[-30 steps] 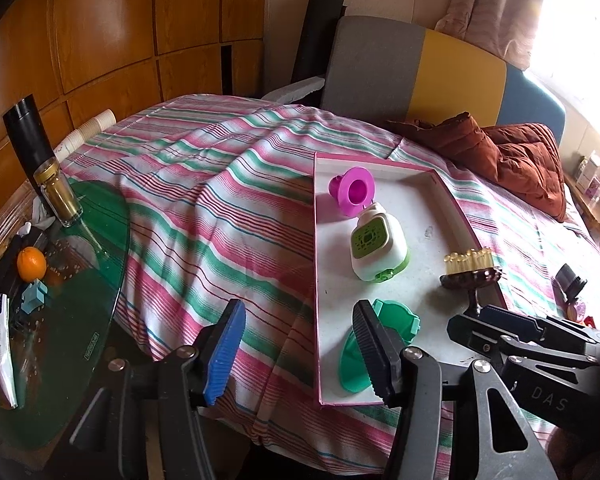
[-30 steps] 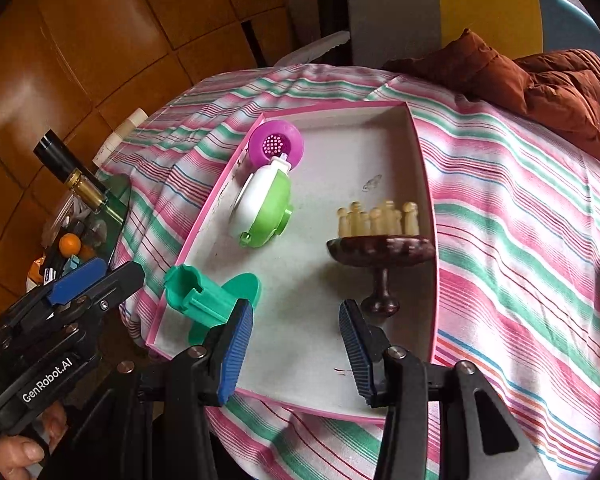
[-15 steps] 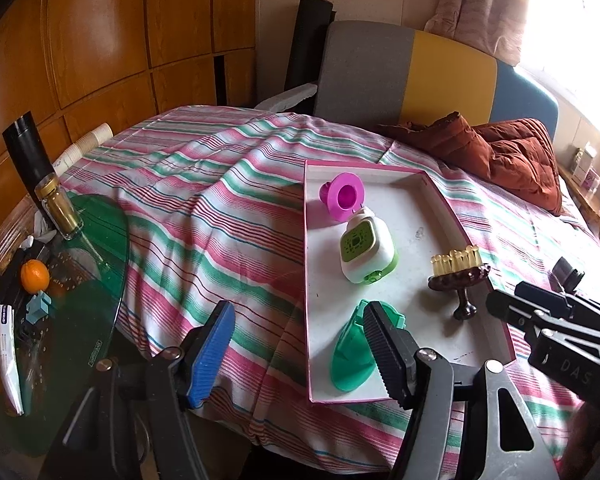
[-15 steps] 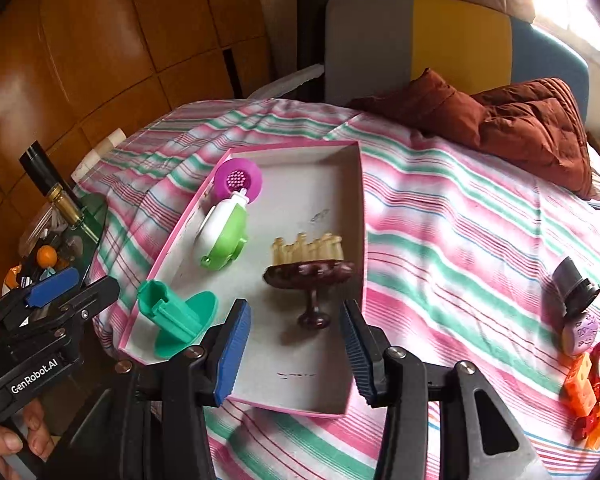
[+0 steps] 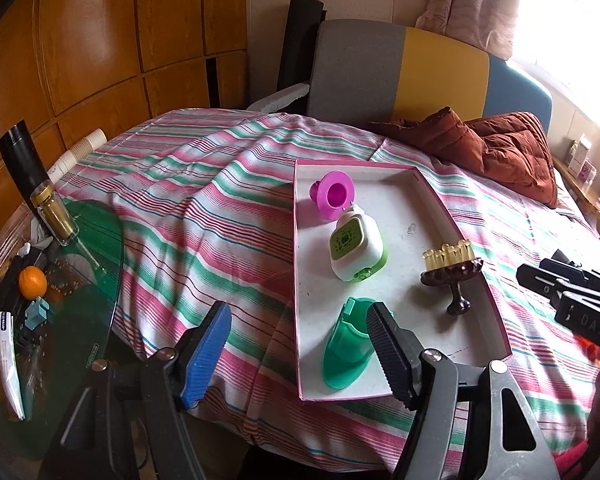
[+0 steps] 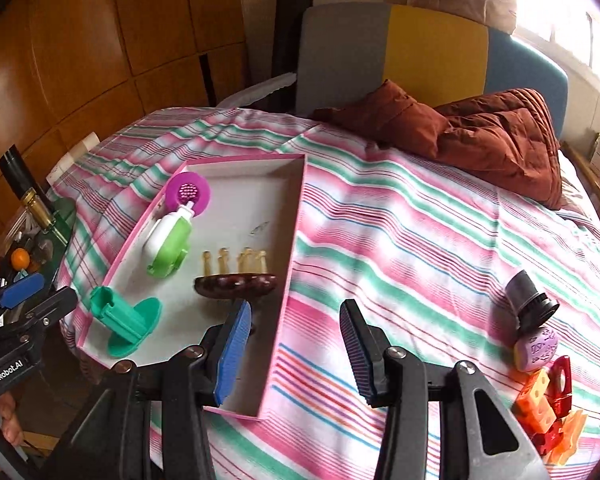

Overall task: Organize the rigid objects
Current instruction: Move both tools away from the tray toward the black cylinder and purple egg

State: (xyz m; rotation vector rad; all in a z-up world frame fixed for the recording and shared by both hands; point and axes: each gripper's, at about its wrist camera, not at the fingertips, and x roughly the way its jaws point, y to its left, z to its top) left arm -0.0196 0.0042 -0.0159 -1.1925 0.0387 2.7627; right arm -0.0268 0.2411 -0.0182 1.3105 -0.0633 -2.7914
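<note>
Both tongs were wide open and held nothing. The left gripper (image 5: 298, 344) hung over the near edge of the bed, with one finger in front of the green holder (image 5: 346, 354). The right gripper (image 6: 294, 346) hung over the near right wall of the pink tray (image 6: 294, 236).

The striped bedspread (image 6: 420, 232) covered the whole bed. Wood panels (image 5: 100, 40) lined the wall on the left, and a gray, yellow and blue headboard (image 6: 420, 52) stood at the back. A rust-red quilt (image 6: 500, 128) lay bunched up near it. Bright light came in at the top right.

Four things sat inside the tray: a purple funnel-shaped toy (image 6: 188, 196), a white and green gadget (image 6: 168, 244), the green holder and a dark brown stand with yellow pegs (image 6: 236, 276). The right gripper's blue finger hid the foot of that stand. Well apart on the right lay a gray cap (image 6: 530, 300), a purple egg (image 6: 536, 348) and some orange and red toys (image 6: 548, 404), maybe blocks, but they were cut off at the edge.

A green glass table (image 5: 80, 300) stood beside the bed on the left, with a bottle (image 5: 54, 216) and an orange (image 5: 32, 282) on it. The stripes between the tray and the small toys had lots of open room.
</note>
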